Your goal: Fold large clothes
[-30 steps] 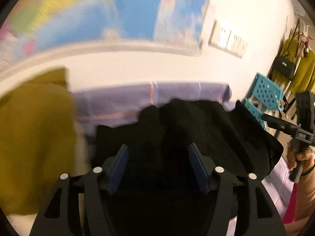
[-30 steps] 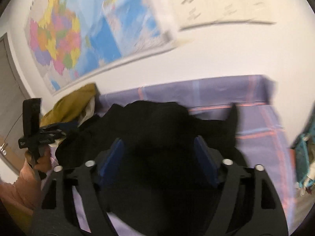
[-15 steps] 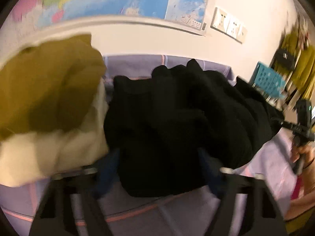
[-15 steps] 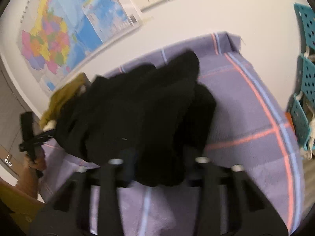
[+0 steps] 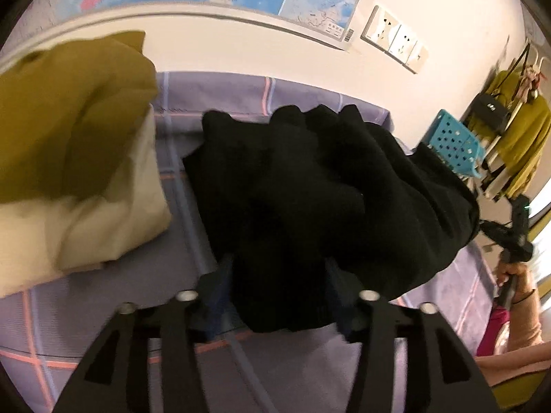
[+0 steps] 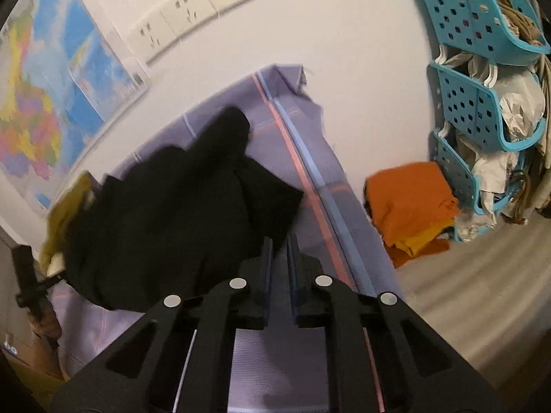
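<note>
Two grippers work over one black garment (image 5: 310, 186), heaped in soft bunched folds on a counter covered by a lilac checked cloth (image 5: 103, 327). Judging by how it slumps and creases, the garment is limp, bulky and fairly light; it will sag wherever it is not supported, so an edge or corner looks a better hold than the thick middle.

Nearest, the left gripper (image 5: 279, 296) stands about half open with the garment's near edge bulging between its fingers; blur and darkness hide whether the pads actually press on it. The right gripper (image 6: 279, 258) has just been closing and is now almost shut, only a narrow slit showing, with nothing in it. Its fingers sit just beside the garment's near right edge, over bare cloth.

Beyond the garment on its left, a mustard and cream pile (image 5: 69, 144) lies close beside it. Farthest off, behind the garment, a wall carries a map (image 6: 51, 96).
</note>
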Demonstrator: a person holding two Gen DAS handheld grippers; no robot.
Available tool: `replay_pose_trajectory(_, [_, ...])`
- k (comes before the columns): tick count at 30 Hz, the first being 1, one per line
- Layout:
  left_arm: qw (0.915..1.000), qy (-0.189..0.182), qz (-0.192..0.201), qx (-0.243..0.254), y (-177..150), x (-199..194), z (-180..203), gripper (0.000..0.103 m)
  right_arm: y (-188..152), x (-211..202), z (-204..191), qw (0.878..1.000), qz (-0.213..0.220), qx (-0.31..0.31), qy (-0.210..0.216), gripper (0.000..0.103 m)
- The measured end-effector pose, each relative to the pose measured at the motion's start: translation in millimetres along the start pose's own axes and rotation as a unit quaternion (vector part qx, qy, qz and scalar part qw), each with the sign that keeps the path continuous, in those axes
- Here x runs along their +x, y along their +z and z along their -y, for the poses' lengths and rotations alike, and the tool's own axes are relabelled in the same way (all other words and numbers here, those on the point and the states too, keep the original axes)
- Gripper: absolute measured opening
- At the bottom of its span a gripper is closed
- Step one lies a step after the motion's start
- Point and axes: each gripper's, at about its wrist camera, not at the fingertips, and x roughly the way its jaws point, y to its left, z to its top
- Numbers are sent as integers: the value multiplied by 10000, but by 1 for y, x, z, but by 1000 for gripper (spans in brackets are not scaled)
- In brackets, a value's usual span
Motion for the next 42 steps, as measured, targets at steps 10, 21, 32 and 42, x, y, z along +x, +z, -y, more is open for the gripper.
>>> replay_pose_trajectory(10, [9962,506,272,649,30,-10,32,70,16,-12,-95,9881,430,-1287,719,54])
replay_pose_trajectory(21, [9892,387,-1009,990,83,83,37,44,6,70,-180,9701,-498,-1953,1352,65])
replay_pose_trajectory(32, [9987,378,272,212,113,23,3,7,13,82,-164,9769,-453,-1716,1191,66])
replay_pose_trajectory(42, [9920,1196,-196,360,95,59,6,47,23,83,-140,9833,-482,-1646,611,66])
